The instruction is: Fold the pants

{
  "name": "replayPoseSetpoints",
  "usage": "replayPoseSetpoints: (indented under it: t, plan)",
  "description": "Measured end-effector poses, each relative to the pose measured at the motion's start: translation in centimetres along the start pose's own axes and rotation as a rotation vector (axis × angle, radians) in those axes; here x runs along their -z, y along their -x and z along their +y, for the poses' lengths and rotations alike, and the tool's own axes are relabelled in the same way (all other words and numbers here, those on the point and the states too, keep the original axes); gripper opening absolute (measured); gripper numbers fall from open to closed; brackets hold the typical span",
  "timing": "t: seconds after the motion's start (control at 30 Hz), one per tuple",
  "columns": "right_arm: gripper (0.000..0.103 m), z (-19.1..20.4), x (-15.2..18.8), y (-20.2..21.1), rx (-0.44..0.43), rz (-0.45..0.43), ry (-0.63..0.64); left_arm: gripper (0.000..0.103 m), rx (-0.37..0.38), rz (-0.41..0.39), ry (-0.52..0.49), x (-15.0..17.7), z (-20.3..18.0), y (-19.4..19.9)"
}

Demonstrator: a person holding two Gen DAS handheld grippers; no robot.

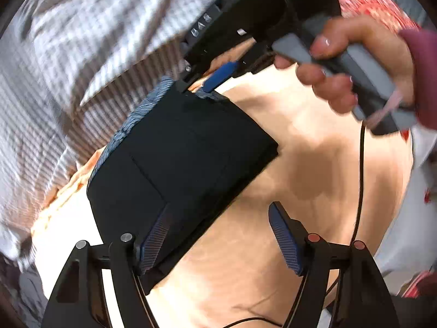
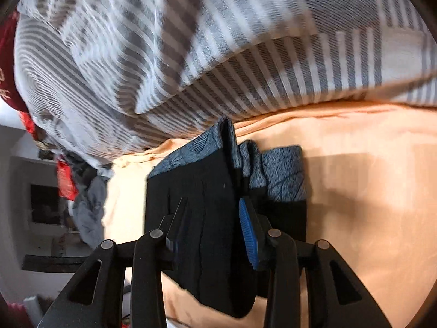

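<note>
Left wrist view: the left gripper (image 1: 218, 237) stands wide open with nothing between its fingers. The black pants (image 1: 177, 158), already folded to a compact slab, lie on the peach sheet (image 1: 314, 164) of a bed, just ahead of the gripper and toward its left finger, which overlaps the slab's near corner; whether it touches cannot be told. At the far corner, straight ahead, the right gripper (image 1: 202, 82) is nipped on the blue-grey edge, worked by a hand (image 1: 349, 65). A striped blanket (image 1: 82, 54) is heaped beyond, to the left.

Right wrist view: the right gripper (image 2: 210, 218) is partly closed, with a raised ridge of the pants (image 2: 207, 205) standing between its fingers; a firm grip looks likely but is not certain. The blue-grey lining (image 2: 284, 172) shows just ahead and to the right; the blanket (image 2: 191, 54) fills the far field.

The cloth looks soft, light and limp, and the layers may slide apart. Holds are best taken at corners or on the folded edge, pinching all layers together.
</note>
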State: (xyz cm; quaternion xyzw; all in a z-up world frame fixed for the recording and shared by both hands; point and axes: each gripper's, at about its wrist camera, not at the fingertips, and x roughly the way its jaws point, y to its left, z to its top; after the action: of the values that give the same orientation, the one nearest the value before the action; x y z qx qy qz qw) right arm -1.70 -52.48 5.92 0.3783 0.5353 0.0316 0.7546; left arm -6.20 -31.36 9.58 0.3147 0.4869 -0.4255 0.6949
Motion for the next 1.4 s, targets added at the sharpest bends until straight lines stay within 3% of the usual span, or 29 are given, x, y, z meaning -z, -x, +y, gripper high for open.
replayPoseSetpoints:
  t: [0.1, 0.27, 0.33, 0.4, 0.43, 0.47, 0.53, 0.63, 0.83, 0.93, 1.0, 1.17, 1.3, 1.4]
  plan:
    - [0.040, 0.4, -0.5, -0.5, 0.017, -0.005, 0.010, 0.074, -0.032, -0.011, 0.161, -0.6, 3.5, -0.7]
    - [0.040, 0.2, -0.4, -2.2, 0.033, 0.038, 0.017, 0.074, -0.039, -0.015, 0.535, -1.2, 11.2, -2.7]
    - [0.040, -0.1, 0.1, -2.8, 0.027, 0.058, 0.014, 0.074, -0.062, -0.002, 0.605, -0.9, 13.0, -4.4]
    - [0.040, -0.3, 0.7, -3.6, 0.028, 0.082, 0.005, 0.074, -0.039, 0.050, 0.673, -0.5, 14.2, -7.0]
    - [0.032, -0.4, 1.0, -3.9, 0.032, 0.092, 0.001, 0.074, -0.007, 0.075, 0.699, -0.1, 14.3, -8.2]
    - [0.018, -0.3, 1.2, -4.1, 0.036, 0.096, 0.002, 0.074, 0.008, 0.092, 0.708, 0.1, 14.1, -8.9]
    - [0.006, -0.1, 1.5, -4.0, -0.015, 0.096, -0.020, 0.074, 0.001, 0.105, 0.668, 0.1, 12.8, -9.6]
    - [0.006, 0.2, 1.6, -2.5, -0.167, 0.081, -0.047, 0.073, -0.013, 0.084, 0.571, -0.9, 10.0, -8.9]
    - [0.006, 0.0, 2.8, -0.2, -0.217, 0.092, -0.050, 0.072, 0.010, 0.093, 0.533, -2.5, 7.5, -9.2]
    - [0.006, -1.2, 3.5, 0.5, -0.157, 0.077, -0.049, 0.072, -0.021, 0.104, 0.485, -2.9, 5.8, -9.8]
    - [0.007, -2.6, 3.9, 0.0, -0.040, 0.080, -0.072, 0.072, -0.030, 0.107, 0.491, -2.6, 5.3, -10.2]
    - [0.015, -4.6, 4.7, 0.2, 0.026, 0.062, -0.211, 0.072, -0.024, 0.109, 0.493, -2.8, 5.4, -9.9]
    - [0.016, -2.8, 5.3, 2.4, 0.128, -0.010, -0.153, 0.072, -0.033, 0.104, 0.494, -2.8, 5.5, -9.9]
    - [0.016, -0.5, 5.9, 3.4, 0.142, -0.056, -0.076, 0.073, -0.035, 0.096, 0.502, -2.4, 6.1, -9.5]
